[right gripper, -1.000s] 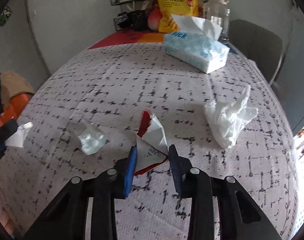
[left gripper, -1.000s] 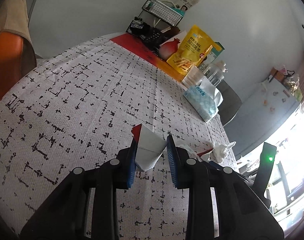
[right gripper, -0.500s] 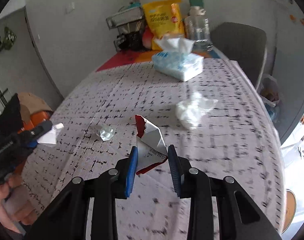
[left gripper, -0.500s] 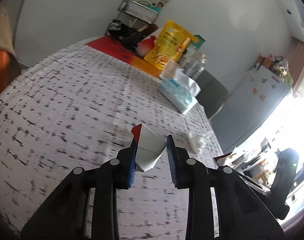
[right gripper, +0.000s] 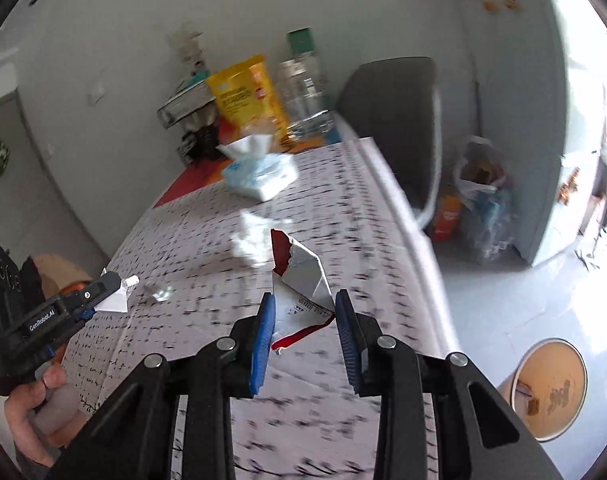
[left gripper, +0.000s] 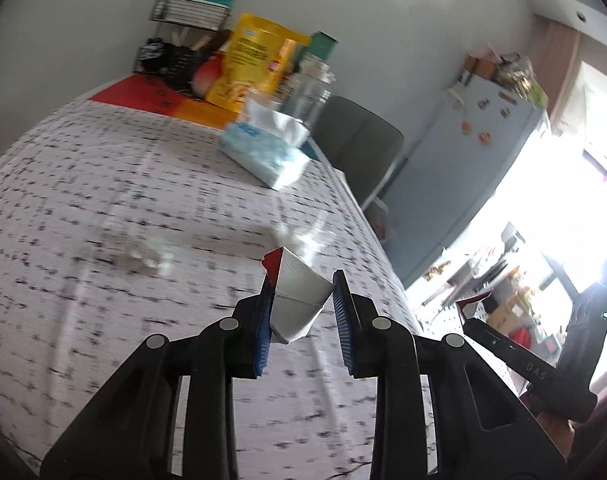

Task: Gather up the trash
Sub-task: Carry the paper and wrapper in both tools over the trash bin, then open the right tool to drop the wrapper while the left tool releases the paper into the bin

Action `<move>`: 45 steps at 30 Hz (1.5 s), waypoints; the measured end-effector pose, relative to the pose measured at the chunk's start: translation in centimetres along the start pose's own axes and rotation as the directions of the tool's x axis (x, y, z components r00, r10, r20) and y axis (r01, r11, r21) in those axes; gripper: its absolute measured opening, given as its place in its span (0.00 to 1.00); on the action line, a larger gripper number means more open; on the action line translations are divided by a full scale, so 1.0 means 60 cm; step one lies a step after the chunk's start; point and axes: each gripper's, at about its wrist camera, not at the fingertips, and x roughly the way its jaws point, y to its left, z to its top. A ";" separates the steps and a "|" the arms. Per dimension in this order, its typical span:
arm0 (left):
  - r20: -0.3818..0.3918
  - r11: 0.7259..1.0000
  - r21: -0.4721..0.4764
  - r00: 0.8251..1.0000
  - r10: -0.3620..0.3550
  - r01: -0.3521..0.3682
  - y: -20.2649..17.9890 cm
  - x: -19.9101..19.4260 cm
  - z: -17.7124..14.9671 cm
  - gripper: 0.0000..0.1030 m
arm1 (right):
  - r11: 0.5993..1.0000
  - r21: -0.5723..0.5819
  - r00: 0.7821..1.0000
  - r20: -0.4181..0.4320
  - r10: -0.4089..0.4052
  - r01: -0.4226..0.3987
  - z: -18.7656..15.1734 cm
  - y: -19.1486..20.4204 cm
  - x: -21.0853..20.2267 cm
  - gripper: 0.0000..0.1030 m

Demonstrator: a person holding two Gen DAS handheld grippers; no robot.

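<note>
Transport step: left gripper [left gripper: 301, 308] clamps folded white-and-red paper scrap [left gripper: 295, 300], right gripper [right gripper: 303, 322] clamps torn red-and-white wrapper [right gripper: 299, 292]; next, release over round tan bin [right gripper: 547, 388].

A table [right gripper: 207, 344] covered by a white cloth with black dashes carried the things. Toward its far end lay a blue tissue pack [right gripper: 260, 176] with a white tissue standing out of its top. Behind it, along the far edge where the cover turned red and orange, stood a yellow snack bag [right gripper: 245, 94], a clear bottle [right gripper: 303, 96] and a black wire rack [left gripper: 185, 30]. Near the right edge lay a crumpled white tissue [right gripper: 249, 238]. Toward the left edge lay a small clear wrapper [right gripper: 159, 292]. On the floor [right gripper: 503, 292] beyond the right edge stood a round orange-lined bin [right gripper: 549, 388].
</note>
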 end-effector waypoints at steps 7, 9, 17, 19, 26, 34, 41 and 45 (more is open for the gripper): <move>-0.048 0.996 0.081 0.999 -0.024 0.027 -0.087 0.034 -0.018 0.27 | 0.995 0.090 0.998 0.041 -0.046 0.042 -0.007 -0.112 -0.049 0.30; -0.052 0.994 0.107 0.998 -0.023 0.028 -0.106 0.037 -0.023 0.27 | 0.991 0.119 0.997 0.052 -0.062 0.055 -0.012 -0.146 -0.059 0.30; -0.110 0.987 0.150 0.993 -0.036 0.052 -0.176 0.089 -0.040 0.27 | 0.968 0.233 0.992 0.053 -0.113 0.097 -0.039 -0.256 -0.075 0.30; -0.133 0.984 0.165 0.990 -0.050 0.072 -0.203 0.112 -0.046 0.27 | 0.962 0.255 0.992 0.051 -0.119 0.102 -0.047 -0.278 -0.079 0.30; -0.214 0.966 0.209 0.971 -0.105 0.150 -0.290 0.179 -0.079 0.27 | 0.930 0.333 0.984 0.030 -0.175 0.156 -0.072 -0.367 -0.087 0.30; -0.308 0.936 0.256 0.939 -0.156 0.240 -0.389 0.249 -0.121 0.27 | 0.866 0.440 0.968 -0.035 -0.249 0.239 -0.116 -0.485 -0.074 0.30; -0.378 0.919 0.277 0.911 -0.165 0.281 -0.457 0.314 -0.161 0.27 | 0.794 0.518 0.944 -0.095 -0.315 0.317 -0.148 -0.598 -0.043 0.33; -0.418 0.908 0.280 0.891 -0.176 0.310 -0.497 0.342 -0.183 0.27 | 0.748 0.569 0.931 -0.099 -0.351 0.343 -0.163 -0.651 -0.049 0.56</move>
